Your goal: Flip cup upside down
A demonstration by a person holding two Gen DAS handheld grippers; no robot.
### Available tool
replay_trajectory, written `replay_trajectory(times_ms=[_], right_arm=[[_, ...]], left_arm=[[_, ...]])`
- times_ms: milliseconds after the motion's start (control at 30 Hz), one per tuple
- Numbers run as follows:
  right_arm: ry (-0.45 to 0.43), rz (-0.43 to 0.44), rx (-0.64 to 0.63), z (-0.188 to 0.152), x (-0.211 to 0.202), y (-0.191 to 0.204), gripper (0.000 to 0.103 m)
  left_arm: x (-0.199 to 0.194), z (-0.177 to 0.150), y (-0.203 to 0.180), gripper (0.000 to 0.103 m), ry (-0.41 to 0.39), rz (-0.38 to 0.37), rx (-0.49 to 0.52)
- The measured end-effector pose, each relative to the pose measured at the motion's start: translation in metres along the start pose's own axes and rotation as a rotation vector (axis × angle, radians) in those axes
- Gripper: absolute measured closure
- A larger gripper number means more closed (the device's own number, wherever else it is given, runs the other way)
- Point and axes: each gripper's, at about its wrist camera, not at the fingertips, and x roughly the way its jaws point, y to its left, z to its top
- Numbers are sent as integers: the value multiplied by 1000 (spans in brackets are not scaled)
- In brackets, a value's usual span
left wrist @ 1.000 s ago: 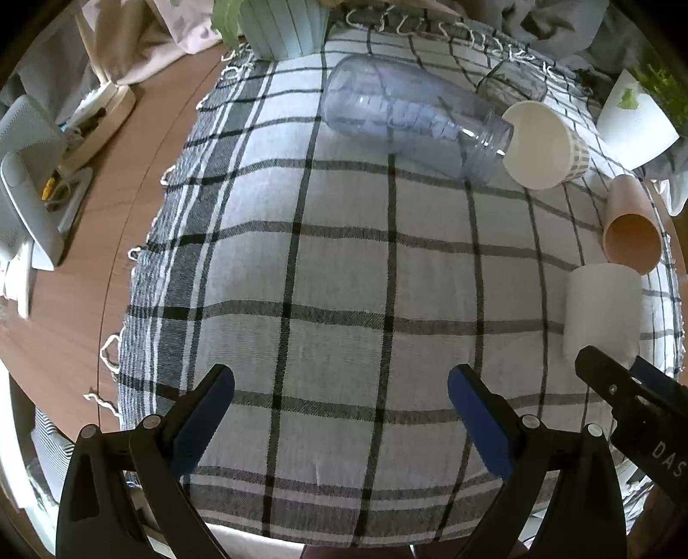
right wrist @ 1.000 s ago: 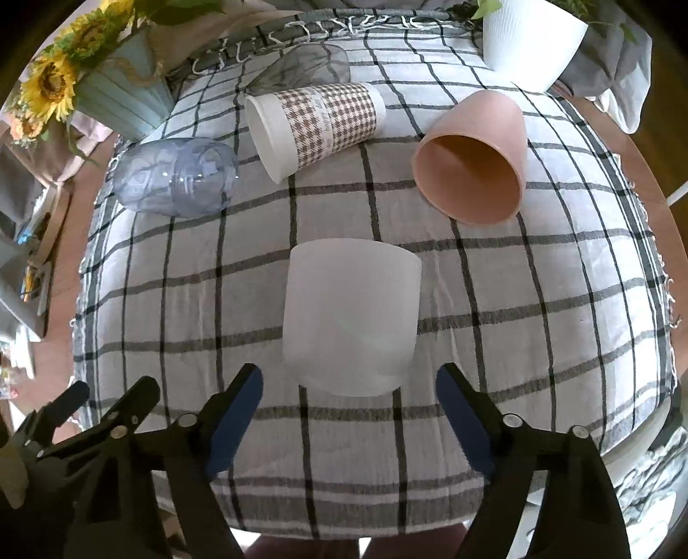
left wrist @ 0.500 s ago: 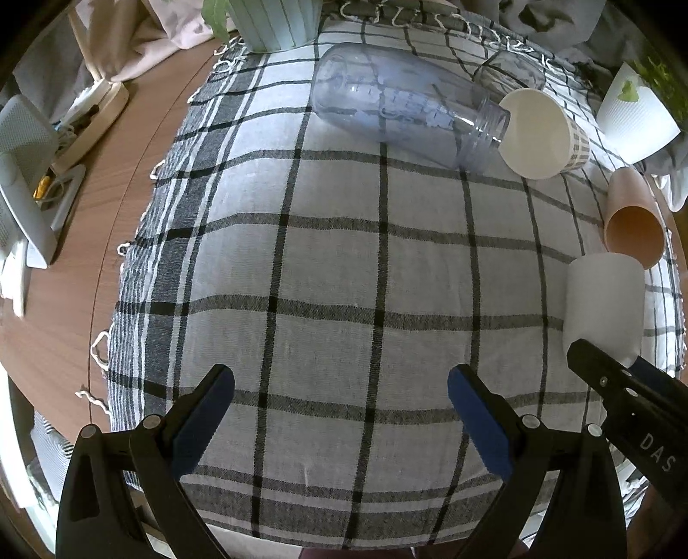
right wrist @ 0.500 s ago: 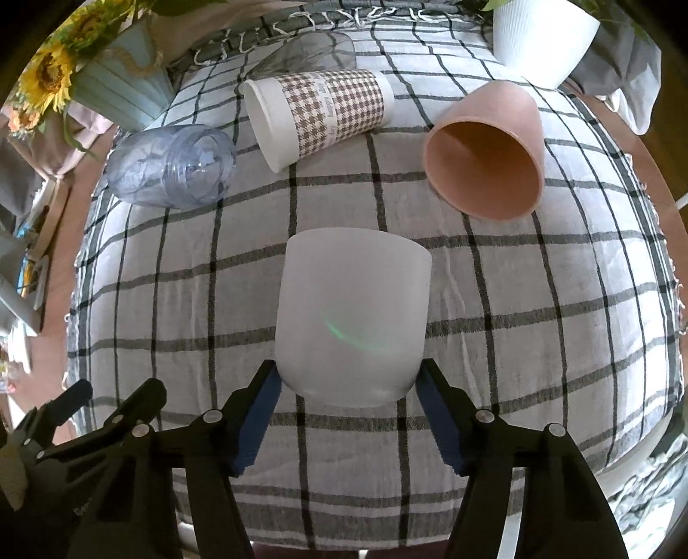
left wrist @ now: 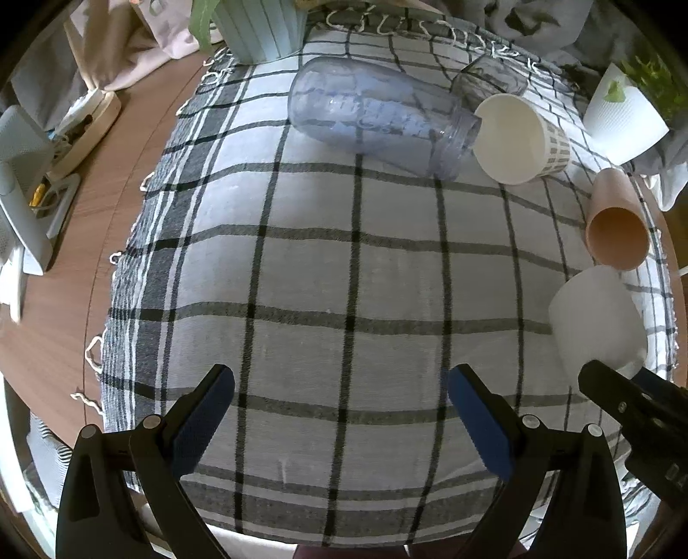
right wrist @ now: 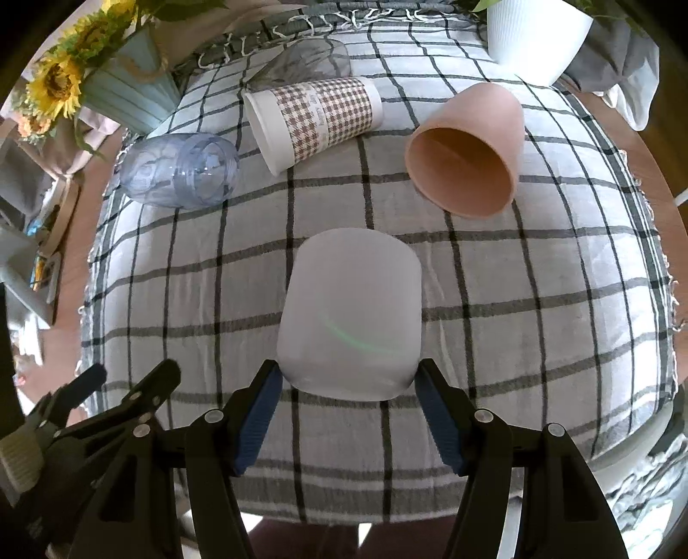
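A frosted white cup (right wrist: pixel 350 314) lies on its side on the checked cloth, its closed end pointing away from me. My right gripper (right wrist: pixel 348 408) is shut on its near rim end, one blue pad on each side. The cup also shows at the right edge of the left wrist view (left wrist: pixel 595 327), with the right gripper's black finger (left wrist: pixel 623 395) against it. My left gripper (left wrist: pixel 339 413) is open and empty, low over the near middle of the cloth.
A pink cup (right wrist: pixel 466 150), a houndstooth paper cup (right wrist: pixel 314 120), a clear bottle (right wrist: pixel 180 170) and a clear glass (right wrist: pixel 309 58) lie on their sides farther back. A sunflower vase (right wrist: pixel 124 92) and a white planter (right wrist: pixel 535 34) stand at the far edge. Wooden table (left wrist: pixel 86 241) lies left.
My right gripper moved forward and closed from open onto the white cup's near end. The left gripper shifted only slightly and stays open.
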Motion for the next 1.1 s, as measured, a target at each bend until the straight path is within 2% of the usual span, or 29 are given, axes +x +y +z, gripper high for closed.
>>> replay_trajectory(times_ms=[167,500,633,733,900,1100], right_arm=[[16,28,-20,12,-8,2,39],[-16,-29,-65,36,4,17,40],[-11,-19,-39,38,6,13,39],[14,-20,-24,34,8,10,26],[-38,-1,3,22,-15,2,23],[-143,7,11,6,-62,-11,17]], left_arm=[[-4,6,4,2,-18,-6,-11],[-12,8,19,2,-40,34,-27],[-17,10,19,2,-48,38,-27],[-21,12,15,2,-58,43,-16],[-37,13,7,2,-88,47,11],[-66,12,-10,2,-138,16,46]])
